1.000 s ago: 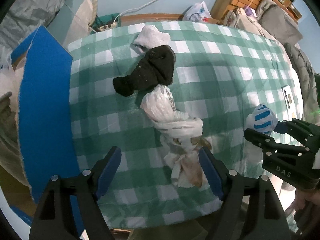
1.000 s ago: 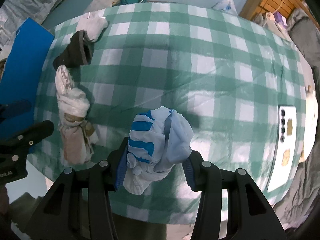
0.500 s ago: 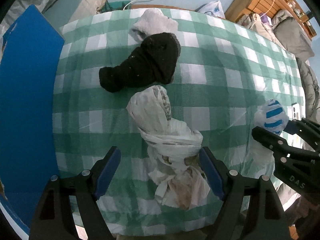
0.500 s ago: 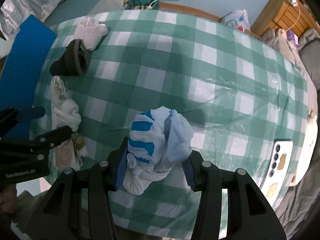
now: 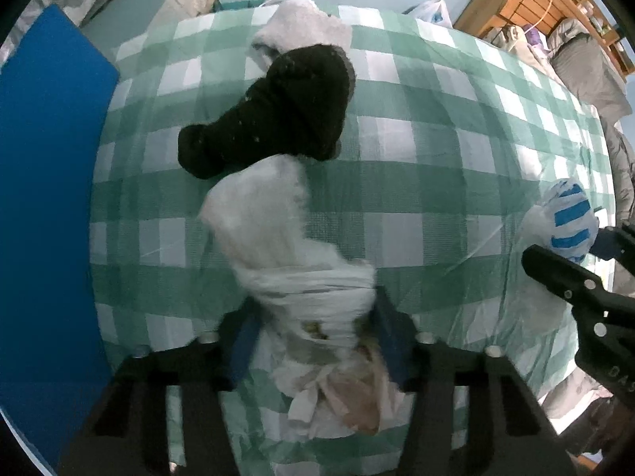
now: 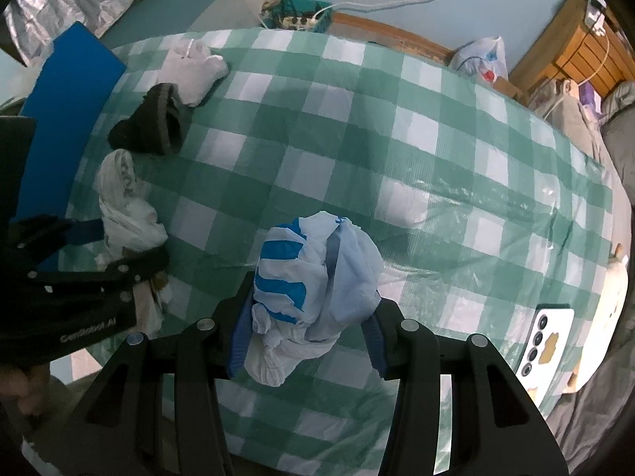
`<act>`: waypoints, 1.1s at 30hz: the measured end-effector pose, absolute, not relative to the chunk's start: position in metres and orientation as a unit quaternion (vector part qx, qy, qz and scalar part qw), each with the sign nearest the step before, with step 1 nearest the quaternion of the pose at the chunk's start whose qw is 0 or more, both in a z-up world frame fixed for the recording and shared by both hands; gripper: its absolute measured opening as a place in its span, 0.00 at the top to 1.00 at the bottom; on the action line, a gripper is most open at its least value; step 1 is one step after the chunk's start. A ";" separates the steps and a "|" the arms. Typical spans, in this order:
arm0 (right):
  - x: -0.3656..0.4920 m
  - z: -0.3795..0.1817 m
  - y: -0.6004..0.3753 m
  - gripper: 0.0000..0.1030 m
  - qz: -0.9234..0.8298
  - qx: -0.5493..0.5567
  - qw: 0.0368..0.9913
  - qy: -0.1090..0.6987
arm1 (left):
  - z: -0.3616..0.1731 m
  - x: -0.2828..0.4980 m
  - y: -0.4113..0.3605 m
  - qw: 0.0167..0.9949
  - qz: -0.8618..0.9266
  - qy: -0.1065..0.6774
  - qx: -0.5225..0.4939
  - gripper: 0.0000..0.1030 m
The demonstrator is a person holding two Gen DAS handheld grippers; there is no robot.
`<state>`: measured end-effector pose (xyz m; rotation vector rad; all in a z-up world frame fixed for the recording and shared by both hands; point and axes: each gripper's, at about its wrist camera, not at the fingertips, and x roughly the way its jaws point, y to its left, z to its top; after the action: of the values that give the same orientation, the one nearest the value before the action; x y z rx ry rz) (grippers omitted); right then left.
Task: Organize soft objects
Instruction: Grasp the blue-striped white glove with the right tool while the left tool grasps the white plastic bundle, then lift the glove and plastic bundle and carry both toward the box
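Observation:
A white knotted bundle (image 5: 274, 238) lies on the green checked tablecloth (image 5: 436, 198), touching a black woolly sock (image 5: 278, 119) and, behind that, a white fluffy cloth (image 5: 301, 20). My left gripper (image 5: 317, 341) points straight down over the bundle's knot. Its jaws are closing, and both blue pads touch the bundle's sides. My right gripper (image 6: 307, 337) is shut on a blue-and-white striped bag bundle (image 6: 309, 273), held above the cloth to the right. The right wrist view also shows the left gripper (image 6: 99, 261) at the white bundle (image 6: 123, 214).
A blue board (image 5: 43, 198) stands along the table's left edge. A white phone (image 6: 547, 337) lies near the right edge. Wooden shelves (image 5: 528, 4), a plastic bag (image 6: 480, 59) and a power strip (image 6: 293, 20) are behind the table.
The left gripper came down over the white knotted bundle and its jaws narrowed until the pads met it. The right gripper shifted sideways, still holding the striped bag.

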<state>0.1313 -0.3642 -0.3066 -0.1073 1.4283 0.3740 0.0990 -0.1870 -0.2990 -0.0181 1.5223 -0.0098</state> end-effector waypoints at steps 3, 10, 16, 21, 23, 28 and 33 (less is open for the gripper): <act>0.116 -0.290 -0.357 0.54 0.172 -0.051 0.742 0.645 | -0.297 0.100 -0.186 0.728 -0.008 0.686 0.008 0.54; 0.107 -0.274 -0.353 0.54 0.172 -0.056 0.753 0.633 | -0.283 0.091 -0.188 0.740 -0.006 0.672 0.028 0.55; 0.102 -0.254 -0.350 0.54 0.172 -0.060 0.761 0.623 | -0.257 0.075 -0.186 0.755 -0.006 0.655 0.041 0.55; 0.100 -0.235 -0.347 0.54 0.172 -0.060 0.766 0.617 | -0.228 0.064 -0.180 0.770 -0.011 0.636 0.045 0.55; 0.099 -0.228 -0.346 0.54 0.171 -0.059 0.768 0.614 | -0.218 0.065 -0.175 0.774 -0.014 0.631 0.048 0.55; 0.096 -0.211 -0.341 0.54 0.171 -0.051 0.774 0.608 | -0.194 0.065 -0.163 0.787 -0.023 0.614 0.054 0.55; 0.090 -0.197 -0.334 0.54 0.174 -0.048 0.780 0.599 | -0.174 0.064 -0.158 0.797 -0.031 0.600 0.061 0.55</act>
<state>0.0905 -0.3342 -0.1966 -0.1040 1.2944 0.3760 0.0642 -0.1581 -0.1737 0.1314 1.2891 -0.0666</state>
